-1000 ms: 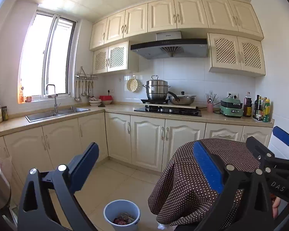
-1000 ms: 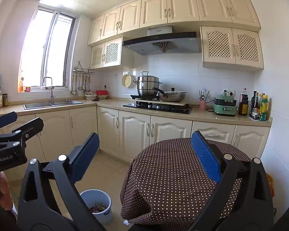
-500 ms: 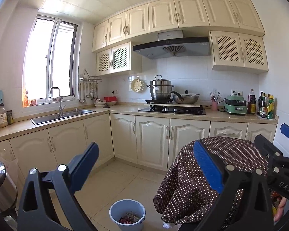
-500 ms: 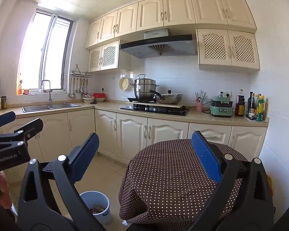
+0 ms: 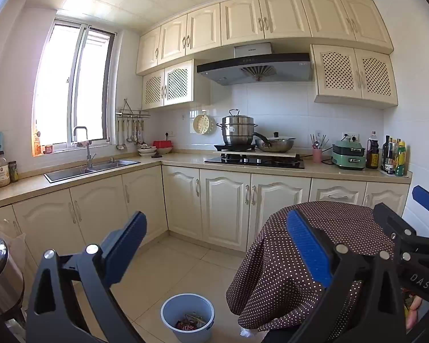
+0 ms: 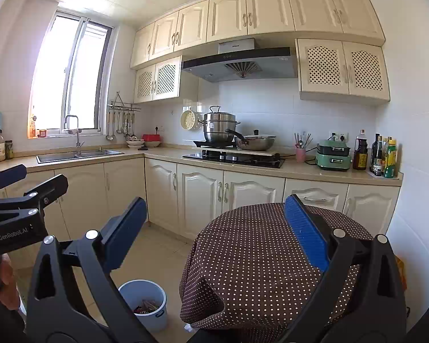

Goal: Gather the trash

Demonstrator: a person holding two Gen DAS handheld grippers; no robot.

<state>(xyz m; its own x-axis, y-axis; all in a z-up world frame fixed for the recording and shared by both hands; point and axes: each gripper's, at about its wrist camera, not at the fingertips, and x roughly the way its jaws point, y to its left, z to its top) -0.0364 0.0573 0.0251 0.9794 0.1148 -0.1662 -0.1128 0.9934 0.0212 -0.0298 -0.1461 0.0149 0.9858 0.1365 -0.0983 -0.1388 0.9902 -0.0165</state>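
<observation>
Left gripper (image 5: 216, 253): two blue-padded fingers (image 5: 125, 245), spread wide apart, nothing between them. Right gripper (image 6: 214, 237): two blue-padded fingers (image 6: 304, 228), likewise wide apart and empty. Each gripper shows at the edge of the other's view, held level with it.

One round table (image 6: 260, 251) under a brown cloth with white dots stands just beyond the right gripper; no item is visible on its top. One pale blue trash bin (image 5: 188, 315) stands on the tiled floor (image 5: 168, 260) just beside the table's left edge, below and between the left fingers. It holds several crumpled wrappers (image 5: 190, 323), one red with white print; the exact count cannot be told. One white scrap (image 5: 246, 333) lies on the floor at the cloth's hem, outside the bin.

Beyond: one L-shaped counter (image 5: 180, 158) carrying one double sink (image 5: 91, 167), one hob (image 5: 254, 160), one stacked steel steamer pot (image 5: 237, 130), one lidded wok (image 5: 274, 143), one pink utensil cup (image 5: 317, 154), one green cooker (image 5: 348, 154). Bottles (image 5: 393, 155) at the far right: at least five.
</observation>
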